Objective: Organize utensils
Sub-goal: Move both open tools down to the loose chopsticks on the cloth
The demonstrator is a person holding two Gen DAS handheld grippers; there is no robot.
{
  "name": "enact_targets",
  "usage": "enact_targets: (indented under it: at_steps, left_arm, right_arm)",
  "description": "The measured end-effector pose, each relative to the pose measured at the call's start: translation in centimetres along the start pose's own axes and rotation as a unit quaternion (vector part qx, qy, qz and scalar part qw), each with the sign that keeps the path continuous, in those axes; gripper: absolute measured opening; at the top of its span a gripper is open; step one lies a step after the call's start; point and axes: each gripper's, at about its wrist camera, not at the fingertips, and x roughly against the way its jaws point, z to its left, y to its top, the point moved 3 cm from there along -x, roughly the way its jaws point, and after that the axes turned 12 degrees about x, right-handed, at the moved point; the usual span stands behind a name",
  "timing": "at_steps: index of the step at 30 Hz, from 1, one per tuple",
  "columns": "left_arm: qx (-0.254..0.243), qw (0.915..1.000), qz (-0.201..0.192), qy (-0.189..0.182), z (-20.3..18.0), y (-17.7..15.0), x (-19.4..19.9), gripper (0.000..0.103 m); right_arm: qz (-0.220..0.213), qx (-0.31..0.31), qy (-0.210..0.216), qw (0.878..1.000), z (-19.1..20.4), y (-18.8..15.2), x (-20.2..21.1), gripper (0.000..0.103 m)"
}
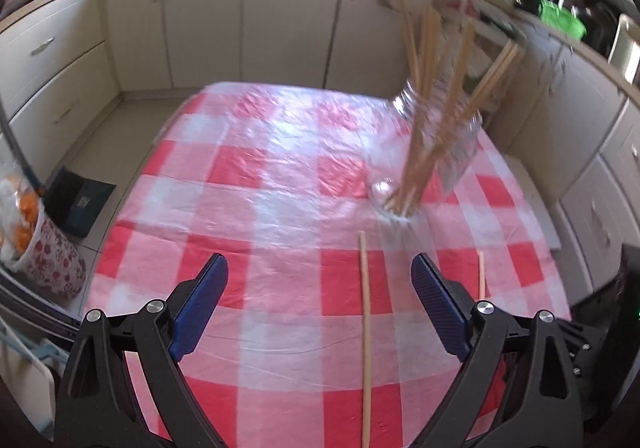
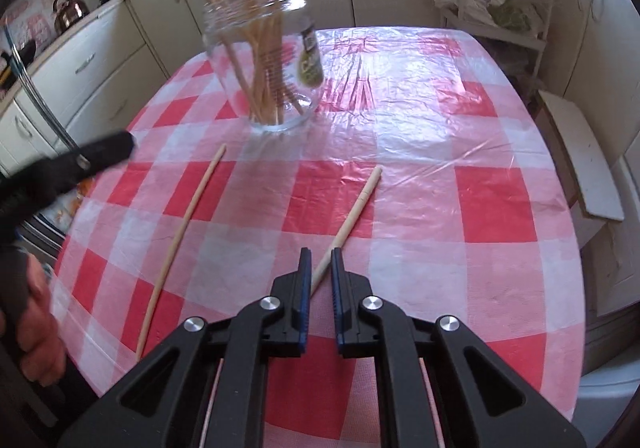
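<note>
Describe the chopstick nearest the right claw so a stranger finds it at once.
On the red-checked tablecloth, in front of the glass jar, two loose chopsticks lie flat. Yours is the right chopstick, its near end between the right claw fingers; the other lies leftward, untouched.

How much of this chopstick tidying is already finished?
Mostly done: a bunch of chopsticks already stands in the glass jar. In hand: the right gripper is closing around one loose chopstick, seemingly not yet clamped. Left: another chopstick lies on the checkered tablecloth; the left gripper is open, empty.
</note>
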Motion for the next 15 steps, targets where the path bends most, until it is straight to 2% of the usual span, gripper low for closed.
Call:
enact_targets:
  at_steps: [3,10,13,15]
  left_arm:
    - [-0.008,0.9996,0.022,0.014,-0.9,-0.1,-1.8,0.089]
    - [-0.044,0.9981,0.025,0.034,-3.1,-0.6,-3.6,0.089]
    - [-0.054,0.9968,0.040,0.044,-2.6,-1.4,-4.6,0.082]
    - [-0.050,0.9969,0.054,0.027,-1.9,-1.9,-5.0,0.067]
  right_arm:
    - [-0.007,-0.014,0.008,1.000,-0.5,0.0,-0.2,0.011]
    - [-0.012,0.008,0.001,1.000,0.0,0.2,-0.3,0.010]
    - [-0.013,0.025,0.007,1.000,0.4,-0.1,0.1,0.005]
    - [-0.014,0.030,0.012,0.999,0.4,-0.3,0.4,0.005]
